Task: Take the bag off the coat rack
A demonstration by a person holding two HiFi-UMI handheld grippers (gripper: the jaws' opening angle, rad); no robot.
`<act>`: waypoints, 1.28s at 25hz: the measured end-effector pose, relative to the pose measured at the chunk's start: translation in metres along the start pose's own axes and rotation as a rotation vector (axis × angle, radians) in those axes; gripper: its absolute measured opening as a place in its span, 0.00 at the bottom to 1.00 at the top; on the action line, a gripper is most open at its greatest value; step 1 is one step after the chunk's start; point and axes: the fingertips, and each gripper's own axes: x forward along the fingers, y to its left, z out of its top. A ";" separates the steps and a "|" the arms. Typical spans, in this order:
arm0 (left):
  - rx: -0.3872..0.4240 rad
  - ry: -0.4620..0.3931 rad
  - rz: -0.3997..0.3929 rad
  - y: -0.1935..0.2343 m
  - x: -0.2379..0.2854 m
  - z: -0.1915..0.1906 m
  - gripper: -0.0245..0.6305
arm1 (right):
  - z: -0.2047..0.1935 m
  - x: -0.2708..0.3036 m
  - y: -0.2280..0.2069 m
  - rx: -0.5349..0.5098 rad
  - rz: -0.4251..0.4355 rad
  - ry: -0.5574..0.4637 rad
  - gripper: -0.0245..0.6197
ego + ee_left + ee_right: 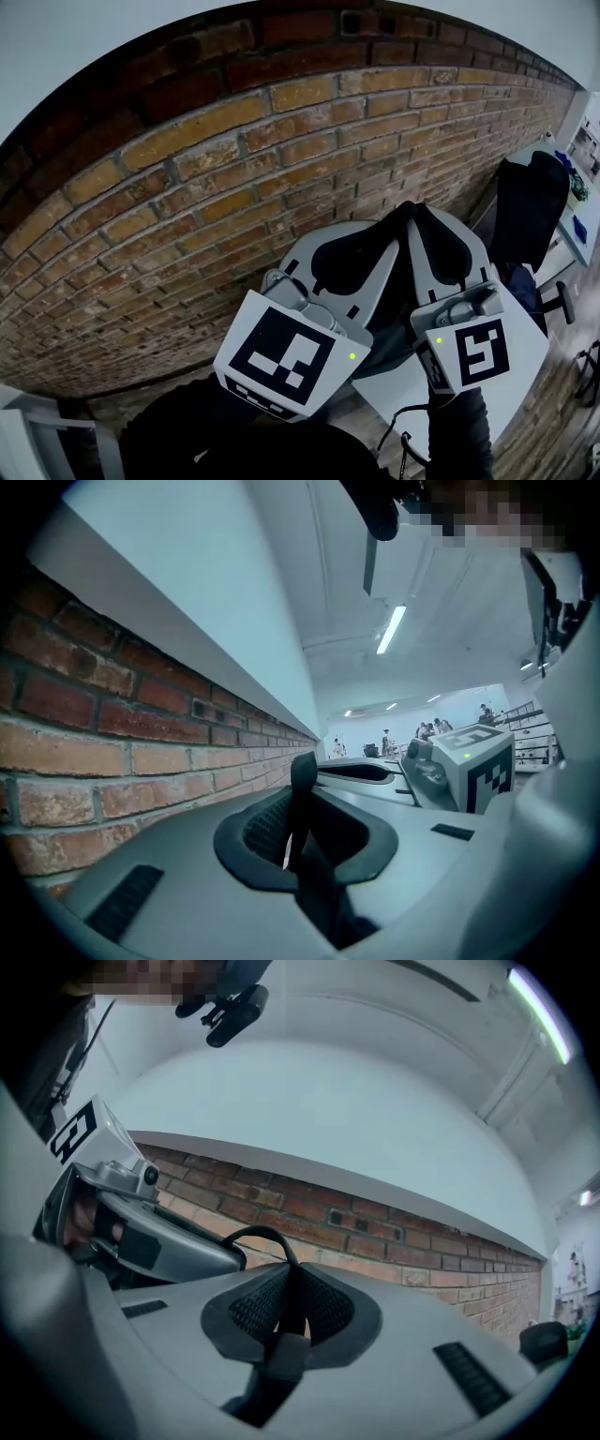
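Both grippers are held up side by side in front of a brick wall. My left gripper is shut on a flat black strap that stands upright between its ribbed pads. My right gripper is shut on a black strap too, and a thin loop of it arches off to the left. From the head camera the left gripper and right gripper nearly touch at their tips. The bag's body and the coat rack are in no view. I cannot make out what the dark mass under the grippers is.
The brick wall runs close along the left of both grippers. A dark garment hangs over a chair at the right. A white table lies below the right gripper. Far down the room stand several people.
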 end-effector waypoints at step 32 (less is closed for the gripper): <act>-0.049 0.051 0.134 0.201 0.060 -0.052 0.12 | -0.067 0.210 0.005 -0.064 0.105 0.020 0.09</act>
